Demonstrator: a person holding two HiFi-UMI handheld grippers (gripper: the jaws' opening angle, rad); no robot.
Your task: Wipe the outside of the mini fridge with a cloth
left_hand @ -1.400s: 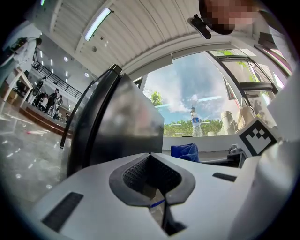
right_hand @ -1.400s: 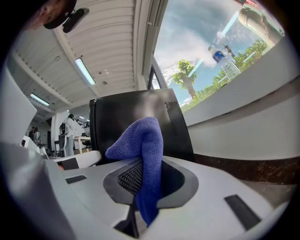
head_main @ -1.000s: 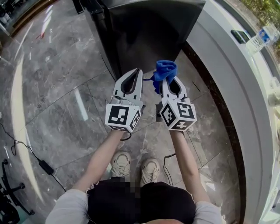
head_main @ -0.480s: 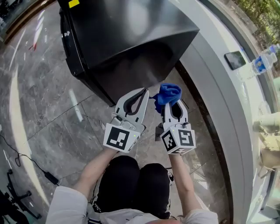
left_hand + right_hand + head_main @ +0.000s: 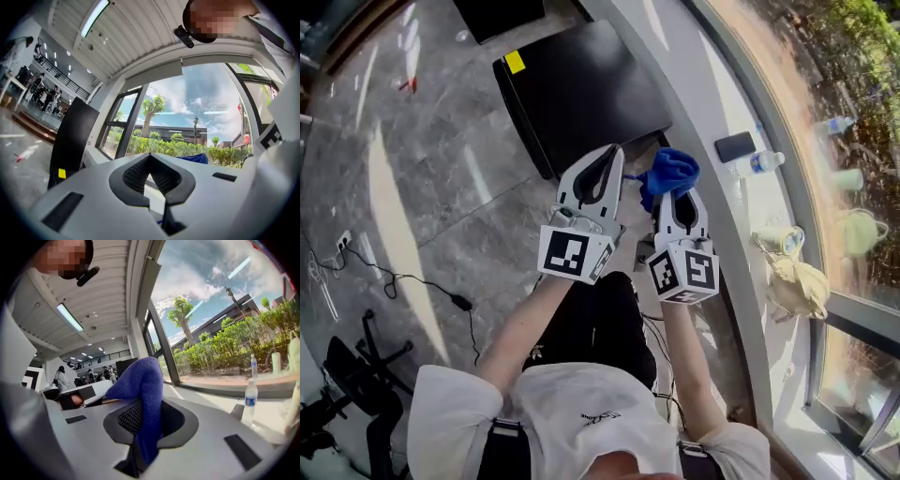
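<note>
The right claw (image 5: 675, 186) is clamped on a bunched blue cloth (image 5: 670, 169), near the near right corner of the black mini fridge (image 5: 581, 89). The fridge stands on the floor, left of a white counter (image 5: 698, 89). Just left, the left claw (image 5: 612, 150) is closed on nothing.

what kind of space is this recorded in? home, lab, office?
Probably a big office or commercial lobby, not a home: polished stone floor, a long curved white window ledge under tall glazing, and an open hall with people in the distance below a railed upper level.
</note>
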